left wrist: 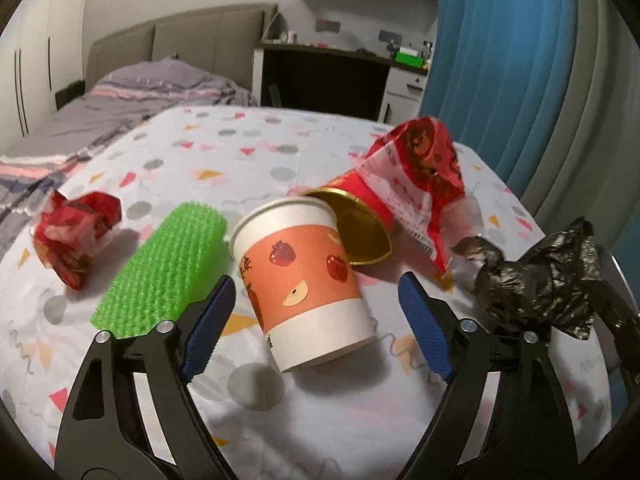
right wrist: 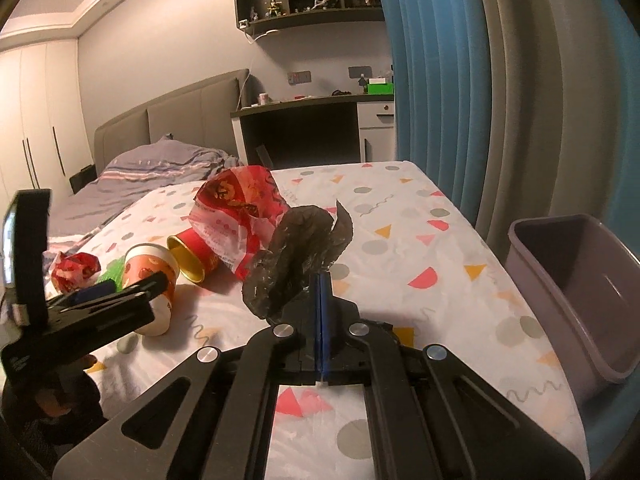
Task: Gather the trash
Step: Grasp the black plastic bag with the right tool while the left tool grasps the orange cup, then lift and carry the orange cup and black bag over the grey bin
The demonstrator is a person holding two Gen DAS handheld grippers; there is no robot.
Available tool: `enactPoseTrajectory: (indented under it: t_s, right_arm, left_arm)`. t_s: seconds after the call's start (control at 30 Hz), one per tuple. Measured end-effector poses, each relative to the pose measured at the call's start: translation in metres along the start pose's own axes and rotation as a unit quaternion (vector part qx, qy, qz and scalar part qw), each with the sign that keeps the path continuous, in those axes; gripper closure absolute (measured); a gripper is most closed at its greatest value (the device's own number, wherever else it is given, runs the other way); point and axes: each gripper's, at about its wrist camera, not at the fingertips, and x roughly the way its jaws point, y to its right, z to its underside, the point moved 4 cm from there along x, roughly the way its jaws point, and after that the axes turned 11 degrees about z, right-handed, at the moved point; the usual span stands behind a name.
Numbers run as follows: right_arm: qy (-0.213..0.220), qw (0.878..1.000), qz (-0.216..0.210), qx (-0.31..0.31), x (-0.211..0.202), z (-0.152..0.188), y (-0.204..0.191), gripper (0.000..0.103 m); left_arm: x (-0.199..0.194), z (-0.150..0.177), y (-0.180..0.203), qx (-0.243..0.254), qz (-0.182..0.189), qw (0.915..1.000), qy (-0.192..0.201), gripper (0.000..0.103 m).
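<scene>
Black bag [right wrist: 298,258] clenched in right jaws; left jaws released around paper cup [left wrist: 302,280], green brush [left wrist: 164,270] beside.

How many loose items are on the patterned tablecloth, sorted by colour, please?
Red: 3, a small crumpled red wrapper, a large red plastic wrapper, a tipped red gold-lined cup
Green: 1, a bristly green plastic piece
White and orange: 1, a tipped apple-print paper cup
Total: 5
</scene>
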Motion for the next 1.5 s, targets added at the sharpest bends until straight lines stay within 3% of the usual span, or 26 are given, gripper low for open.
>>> enactPoseTrajectory:
  t_s: [0.13, 0.33, 1.0, 1.5]
  right_arm:
    - [0.002, 1.000, -0.002, 0.000, -0.004, 0.000, 0.002, 0.102]
    - [0.004, 1.000, 0.000, -0.001, -0.009, 0.000, 0.003, 0.102]
    - [0.039, 0.999, -0.003, 0.007, -0.072, -0.005, 0.027, 0.102]
    - [0.061, 0.998, 0.003, 0.020, -0.109, -0.008, 0.057, 0.102]
  left_arm:
    - [0.008, 0.002, -0.007, -0.021, 0.014, 0.9995, -0.019, 0.040]
    - [0.002, 0.005, 0.001, -0.005, 0.021, 0.9997, -0.013, 0.043]
    - [-0.102, 0.034, 0.040, 0.020, 0.054, 0.9962, 0.066, 0.043]
    - [-0.123, 0.037, 0.091, 0.065, 0.091, 0.9904, 0.081, 0.043]
